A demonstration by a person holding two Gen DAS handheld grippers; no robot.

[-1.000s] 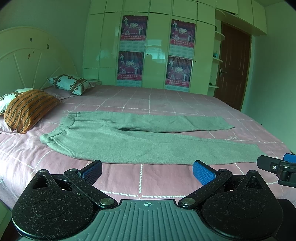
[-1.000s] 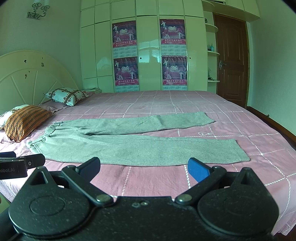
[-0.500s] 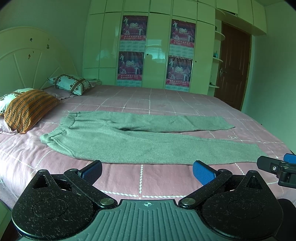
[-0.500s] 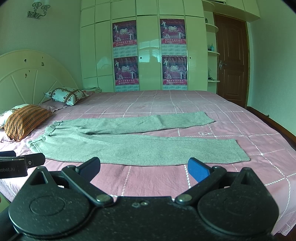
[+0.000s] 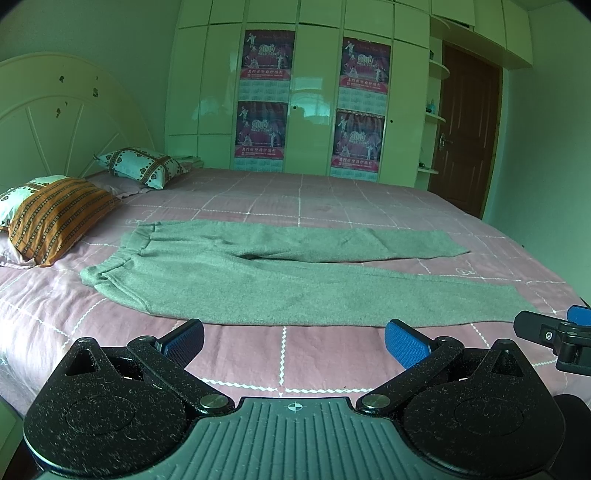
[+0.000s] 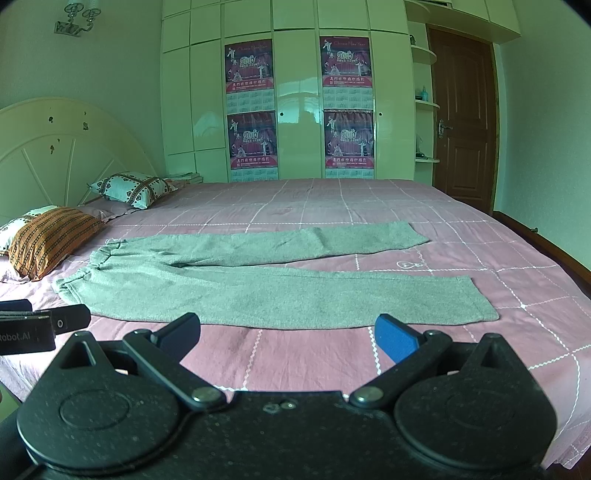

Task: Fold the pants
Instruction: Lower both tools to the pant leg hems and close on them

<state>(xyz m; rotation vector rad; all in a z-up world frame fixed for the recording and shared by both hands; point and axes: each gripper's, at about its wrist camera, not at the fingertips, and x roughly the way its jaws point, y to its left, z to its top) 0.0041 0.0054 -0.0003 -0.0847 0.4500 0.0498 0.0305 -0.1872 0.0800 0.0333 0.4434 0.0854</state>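
The pants (image 5: 280, 280) lie flat on the bed (image 5: 332, 195), legs spread in a V, ready for folding. We hold the left gripper (image 5: 293, 338) and right gripper (image 6: 288, 332) short of the near leg, jaws apart and empty, probably lining up a grasp.

I look across a wide bed (image 6: 332, 206) under a pink sheet gridded with white lines, its cream arched headboard (image 6: 62, 147) at the left end with an orange striped pillow (image 6: 51, 238) and a pale patterned pillow (image 6: 133, 186) lying near it. Along the far edge of the bed stands a glossy cream wardrobe (image 6: 299, 92) reaching the ceiling, with four dark red calendar posters (image 6: 249, 64) on its doors. At the right corner I see curved shelves (image 6: 426, 103) beside a closed brown door (image 6: 467, 122), a wall lamp (image 6: 74, 16) high on the left wall, and soft greenish daylight throughout.
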